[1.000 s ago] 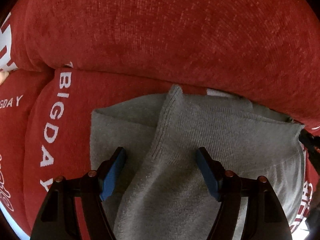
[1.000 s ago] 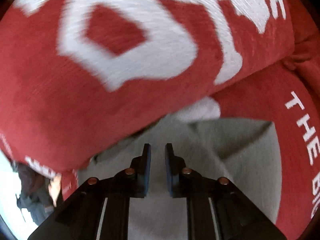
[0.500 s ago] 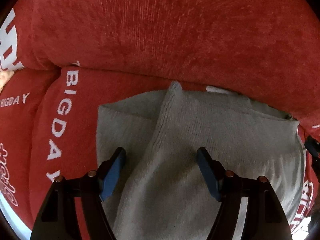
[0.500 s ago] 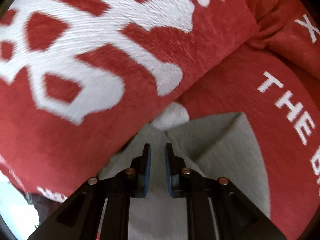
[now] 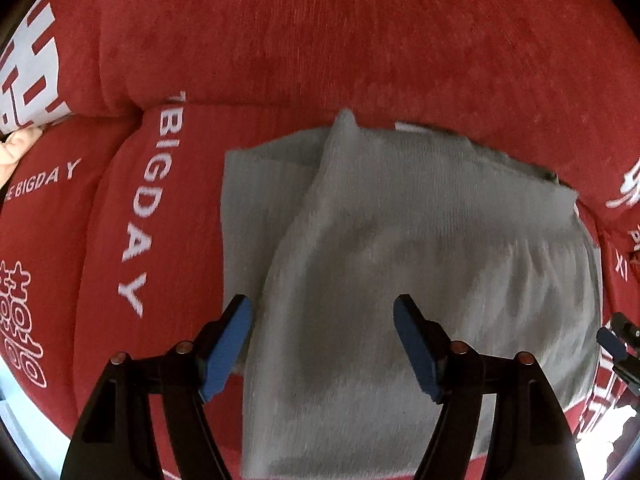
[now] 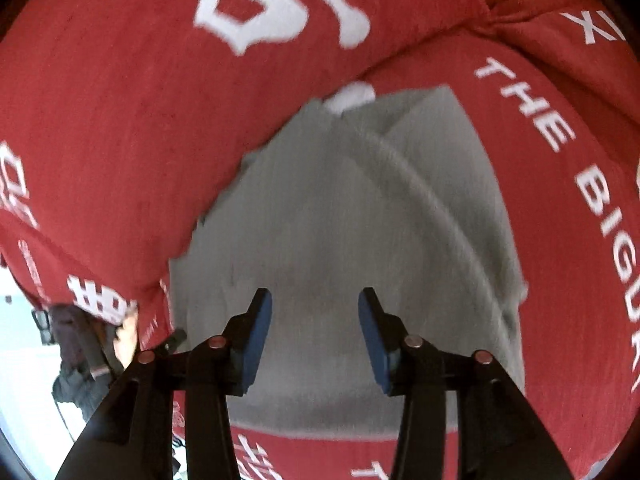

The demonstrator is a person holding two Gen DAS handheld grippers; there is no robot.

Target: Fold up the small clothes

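A grey knitted garment [image 5: 400, 264] lies folded on a red sofa seat cushion [image 5: 120, 216] with white lettering. A folded edge runs diagonally across it. My left gripper [image 5: 322, 340] is open and empty, held above the garment's near part. In the right wrist view the same garment [image 6: 340, 216] lies below my right gripper [image 6: 316, 328], which is open and empty above it. A small white tag [image 6: 350, 96] shows at the garment's far edge.
The red back cushion [image 5: 320, 32] rises right behind the garment. It also fills the upper left of the right wrist view [image 6: 140, 100]. The tip of the right gripper [image 5: 616, 340] shows at the right edge of the left wrist view.
My right gripper has opened from nearly shut and both grippers have pulled back from the garment, so more of it and the seat shows.
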